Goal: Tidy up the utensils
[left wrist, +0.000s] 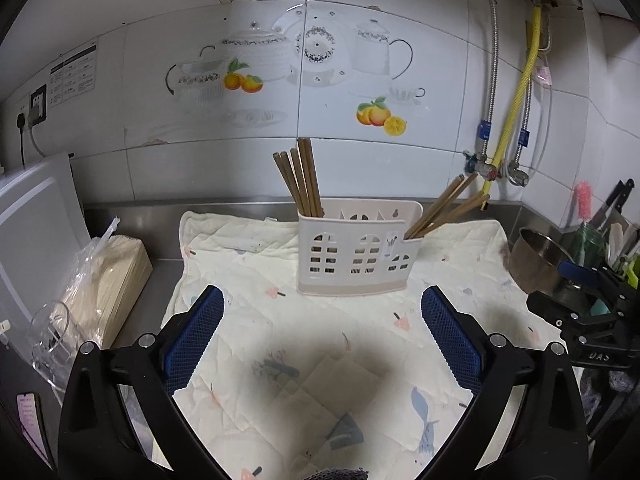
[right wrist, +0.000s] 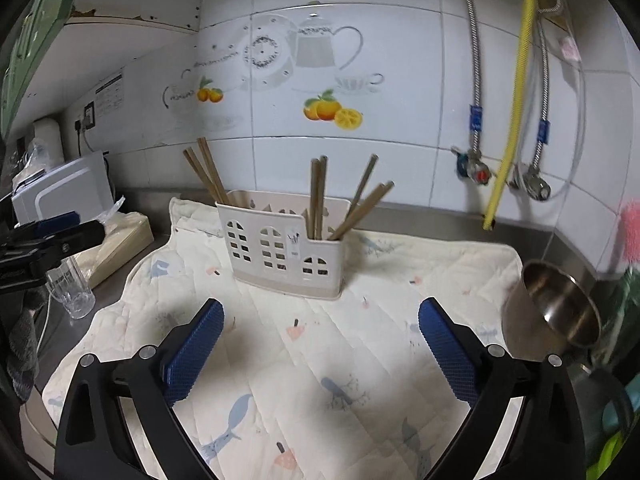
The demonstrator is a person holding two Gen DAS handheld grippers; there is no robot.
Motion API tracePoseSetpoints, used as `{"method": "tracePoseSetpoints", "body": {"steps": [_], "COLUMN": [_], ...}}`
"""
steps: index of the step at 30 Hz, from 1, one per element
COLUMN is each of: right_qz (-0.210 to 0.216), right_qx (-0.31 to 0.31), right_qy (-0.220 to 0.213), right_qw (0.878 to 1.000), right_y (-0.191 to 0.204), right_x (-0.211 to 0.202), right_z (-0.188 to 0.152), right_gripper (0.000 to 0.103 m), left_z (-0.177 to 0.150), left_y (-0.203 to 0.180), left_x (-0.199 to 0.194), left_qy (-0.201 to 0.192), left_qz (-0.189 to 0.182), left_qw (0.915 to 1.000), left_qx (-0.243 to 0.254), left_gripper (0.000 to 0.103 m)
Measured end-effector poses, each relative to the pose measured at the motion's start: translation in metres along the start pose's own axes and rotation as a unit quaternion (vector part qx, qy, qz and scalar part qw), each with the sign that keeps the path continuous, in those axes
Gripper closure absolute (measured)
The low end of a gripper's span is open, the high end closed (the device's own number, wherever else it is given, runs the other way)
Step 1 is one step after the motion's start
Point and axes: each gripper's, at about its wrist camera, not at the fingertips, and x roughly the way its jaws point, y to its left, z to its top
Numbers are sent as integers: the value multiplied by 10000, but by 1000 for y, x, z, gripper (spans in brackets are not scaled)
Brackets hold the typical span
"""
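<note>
A cream plastic utensil holder point(left wrist: 356, 256) with window cut-outs stands on a quilted cloth point(left wrist: 304, 360). Several brown chopsticks point(left wrist: 302, 178) stand in its left compartment and several more point(left wrist: 448, 208) lean out of its right end. My left gripper point(left wrist: 320, 320) is open and empty, hovering in front of the holder. In the right wrist view the holder point(right wrist: 280, 248) and its chopsticks point(right wrist: 320, 200) stand ahead of my right gripper point(right wrist: 320, 328), which is open and empty above the cloth point(right wrist: 320, 380).
A steel pot point(right wrist: 556, 308) sits at the cloth's right edge, with a knife rack point(left wrist: 616, 216) behind it. A glass point(right wrist: 72, 288), a bagged bundle point(left wrist: 108, 280) and a white appliance point(right wrist: 64, 192) are at the left. Pipes and valves point(right wrist: 500, 168) hang on the tiled wall.
</note>
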Motion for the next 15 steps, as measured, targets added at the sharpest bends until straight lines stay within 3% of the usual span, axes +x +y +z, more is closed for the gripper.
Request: {"method": "tracePoseSetpoints", "body": {"steps": [15], "right_qz": [-137], "right_qx": [203], "right_qy": [239], "right_qw": [9994], "right_y": [-7], "right_x": [2], "right_z": [-21], "right_gripper": [7], "left_z": [-16], "left_y": [4], "left_x": [1], "left_qy": [183], "left_qz": [99], "left_qw": [9997], "left_qx": [-91], "left_gripper": [5]}}
